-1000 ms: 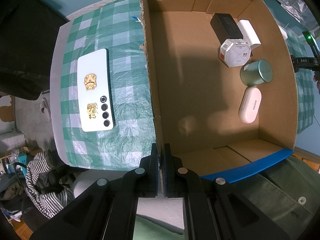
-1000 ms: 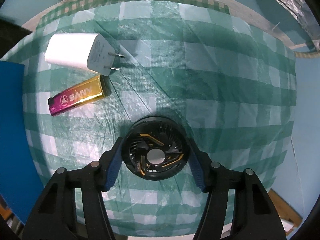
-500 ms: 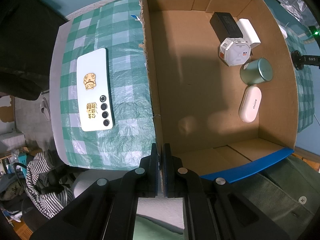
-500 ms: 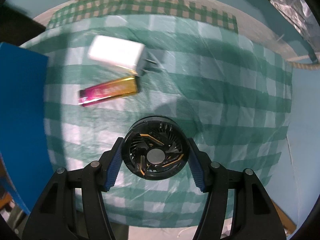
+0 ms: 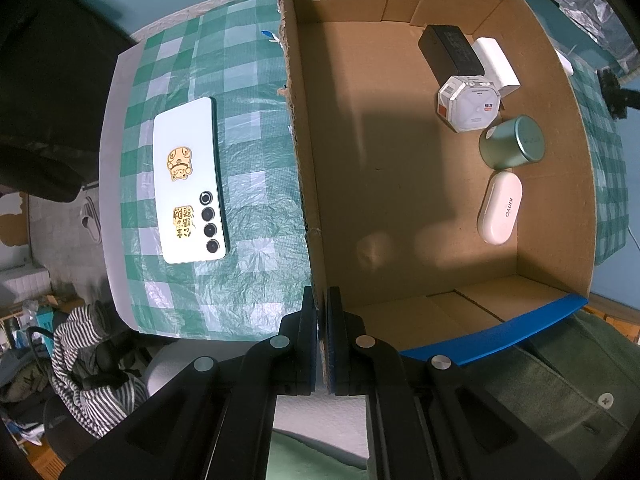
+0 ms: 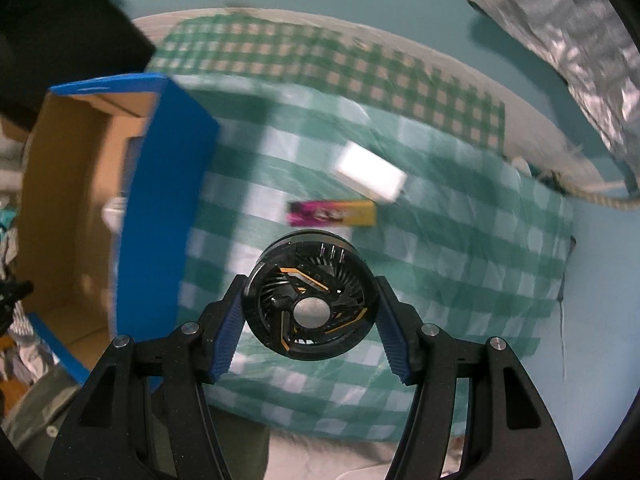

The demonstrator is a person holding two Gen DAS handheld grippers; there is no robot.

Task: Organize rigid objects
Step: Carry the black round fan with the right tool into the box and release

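My right gripper is shut on a round black fan with orange marks and holds it above the green checked cloth. A white charger and a pink-gold lighter lie on the cloth beyond it. The cardboard box with blue outer walls is at the left. My left gripper is shut on the box's near-left wall. Inside the box lie a black adapter, a white octagonal box, a green can and a white case.
A white phone lies face down on the cloth left of the box. A white block sits behind the adapter. Striped clothing and clutter lie on the floor at lower left. Silver foil hangs at the upper right.
My right gripper has lifted the fan off the cloth and swung left toward the box, which has come into view. The left gripper and box have stayed still.
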